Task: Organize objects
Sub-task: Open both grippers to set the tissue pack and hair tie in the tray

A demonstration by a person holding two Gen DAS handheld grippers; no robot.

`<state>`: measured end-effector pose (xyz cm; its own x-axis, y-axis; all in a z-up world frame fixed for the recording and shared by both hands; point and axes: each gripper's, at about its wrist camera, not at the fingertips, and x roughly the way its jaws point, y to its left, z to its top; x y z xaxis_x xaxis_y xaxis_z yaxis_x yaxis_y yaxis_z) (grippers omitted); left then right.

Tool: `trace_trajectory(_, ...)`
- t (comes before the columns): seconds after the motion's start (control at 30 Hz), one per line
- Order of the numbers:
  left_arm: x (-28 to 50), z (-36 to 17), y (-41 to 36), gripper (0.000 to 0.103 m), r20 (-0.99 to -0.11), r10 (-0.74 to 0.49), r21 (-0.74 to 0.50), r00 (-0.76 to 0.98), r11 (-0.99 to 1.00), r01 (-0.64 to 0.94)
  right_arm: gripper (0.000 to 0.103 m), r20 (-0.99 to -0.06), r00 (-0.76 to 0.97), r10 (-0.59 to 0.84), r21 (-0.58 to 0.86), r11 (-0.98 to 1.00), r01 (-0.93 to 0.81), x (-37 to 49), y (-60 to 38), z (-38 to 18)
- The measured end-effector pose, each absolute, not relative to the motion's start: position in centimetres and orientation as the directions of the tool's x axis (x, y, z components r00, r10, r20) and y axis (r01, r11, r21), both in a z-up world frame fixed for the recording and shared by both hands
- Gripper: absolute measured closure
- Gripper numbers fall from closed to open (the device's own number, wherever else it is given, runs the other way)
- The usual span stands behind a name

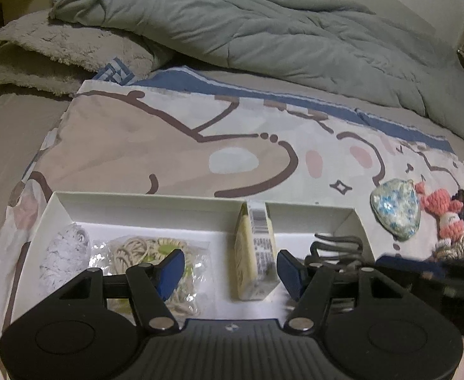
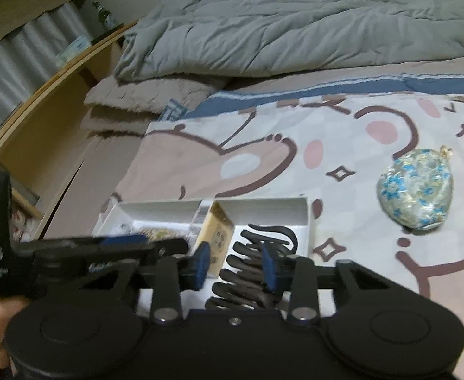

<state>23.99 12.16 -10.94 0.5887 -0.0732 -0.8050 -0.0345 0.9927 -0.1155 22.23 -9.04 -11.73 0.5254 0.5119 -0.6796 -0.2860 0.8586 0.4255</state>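
Note:
A white open box [image 1: 143, 202] lies on the cartoon-print bedspread. Inside it are a grey-white fluffy item [image 1: 64, 253], a clear bag of hair ties [image 1: 143, 253], an upright yellow packet [image 1: 257, 253] and a black claw hair clip [image 1: 336, 247]. My left gripper [image 1: 230, 272] is open over the box, its fingers either side of the yellow packet. My right gripper [image 2: 236, 267] is open around the black clip [image 2: 257, 266] in the box [image 2: 263, 209], and I cannot tell whether the pads touch it. A floral pouch [image 2: 415, 196] and a pink crochet doll [image 1: 444, 209] lie right of the box.
A grey duvet [image 1: 247, 28] is bunched across the back of the bed. A beige fleece blanket [image 1: 57, 50] lies folded at the left. A wooden headboard shelf [image 2: 41, 95] with a bottle stands at the far left in the right wrist view.

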Motion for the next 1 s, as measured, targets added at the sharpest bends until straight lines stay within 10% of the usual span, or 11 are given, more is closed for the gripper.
trace_trajectory(0.47, 24.4, -11.5, 12.5, 0.036, -0.804, 0.028, -0.029, 0.594, 0.996, -0.085, 0.073, -0.704, 0.508, 0.497, 0.402, 0.868, -0.292, 22.1, -9.4, -12.0)
trace_trajectory(0.7, 24.1, -11.0, 15.1, 0.072, -0.800, 0.032, -0.095, 0.599, 0.979, -0.179, 0.073, -0.702, 0.510, 0.496, 0.403, 0.868, -0.290, 21.9, -9.5, -11.7)
trace_trajectory(1.0, 25.1, -12.1, 11.8, 0.075, -0.810, -0.013, -0.072, 0.586, 0.994, -0.078, 0.073, -0.702, 0.513, 0.494, 0.402, 0.870, -0.286, 21.7, -10.2, -11.5)
